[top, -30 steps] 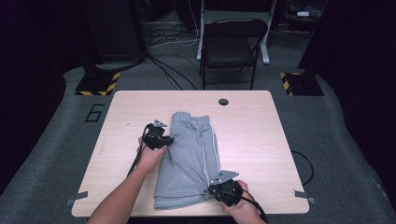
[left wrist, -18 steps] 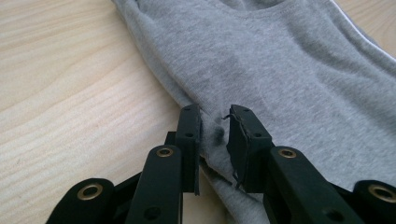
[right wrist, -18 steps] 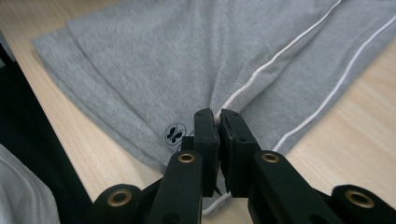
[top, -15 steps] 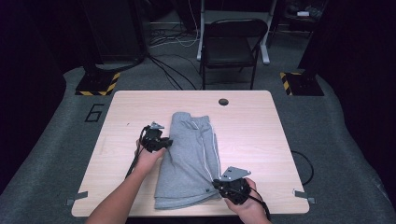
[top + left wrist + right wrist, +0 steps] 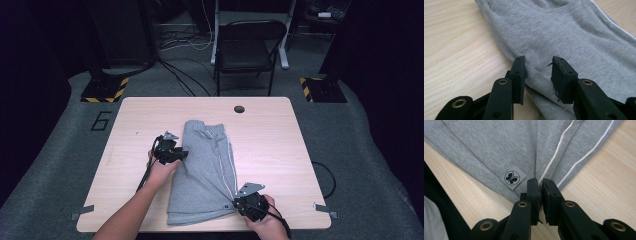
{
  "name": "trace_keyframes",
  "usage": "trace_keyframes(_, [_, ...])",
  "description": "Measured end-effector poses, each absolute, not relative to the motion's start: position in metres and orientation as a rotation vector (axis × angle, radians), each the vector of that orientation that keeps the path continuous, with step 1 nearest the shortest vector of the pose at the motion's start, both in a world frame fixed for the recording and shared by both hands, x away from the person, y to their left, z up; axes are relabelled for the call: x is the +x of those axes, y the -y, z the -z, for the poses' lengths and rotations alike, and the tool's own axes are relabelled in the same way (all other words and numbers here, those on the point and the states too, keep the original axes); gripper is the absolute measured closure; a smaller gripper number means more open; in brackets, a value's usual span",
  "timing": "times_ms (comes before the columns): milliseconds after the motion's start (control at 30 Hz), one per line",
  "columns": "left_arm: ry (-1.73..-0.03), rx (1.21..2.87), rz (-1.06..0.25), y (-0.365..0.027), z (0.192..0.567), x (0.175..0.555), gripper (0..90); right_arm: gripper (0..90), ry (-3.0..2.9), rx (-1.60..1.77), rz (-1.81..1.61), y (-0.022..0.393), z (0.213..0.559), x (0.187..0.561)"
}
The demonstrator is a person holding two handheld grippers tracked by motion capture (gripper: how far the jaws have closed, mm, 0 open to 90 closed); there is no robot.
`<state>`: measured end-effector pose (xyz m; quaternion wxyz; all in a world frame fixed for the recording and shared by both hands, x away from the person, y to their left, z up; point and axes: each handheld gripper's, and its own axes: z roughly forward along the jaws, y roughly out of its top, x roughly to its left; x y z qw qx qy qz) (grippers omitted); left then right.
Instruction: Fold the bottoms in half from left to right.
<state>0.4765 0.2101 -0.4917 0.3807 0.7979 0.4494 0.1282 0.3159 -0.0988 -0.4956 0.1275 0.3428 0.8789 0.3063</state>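
Grey shorts [image 5: 205,172] lie flat on wooden table [image 5: 280,145], centre to near edge, waistband toward 12 o'clock, hems toward 6 o'clock. White side stripe [image 5: 559,146] runs along the shorts' right side.

Left gripper [image 5: 181,153] at the shorts' 9 o'clock edge; jaws just been opening, now apart, fold of grey cloth lying between them, pads not pressing.

Right gripper [image 5: 239,203] at the shorts' 5 o'clock corner; jaws clamped on hem beside stripe, cloth puckering toward them. Butterfly label [image 5: 513,178] at 10 o'clock from its jaw tips.
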Motion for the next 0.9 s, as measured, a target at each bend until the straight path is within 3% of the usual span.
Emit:
trace_keyframes(67, [-1.121,2.041,-0.327,-0.212,0.489,0.475,63.4,74.2,-2.543,1.023,-0.907,0.1,0.495,0.316])
trace_keyframes(200, [-1.11,2.027,-0.327,-0.214,0.487,0.469,63.1,71.8,-2.5,1.053,-0.974,0.107,0.486,0.318])
trace_keyframes(567, [-1.162,1.953,-0.317,-0.228,0.489,0.46,62.6,71.5,-2.405,1.045,-1.073,0.099,0.465,0.365])
trace_keyframes(900, [-1.192,1.904,-0.286,-0.244,0.487,0.457,62.7,71.2,-2.386,1.051,-1.015,0.067,0.476,0.419])
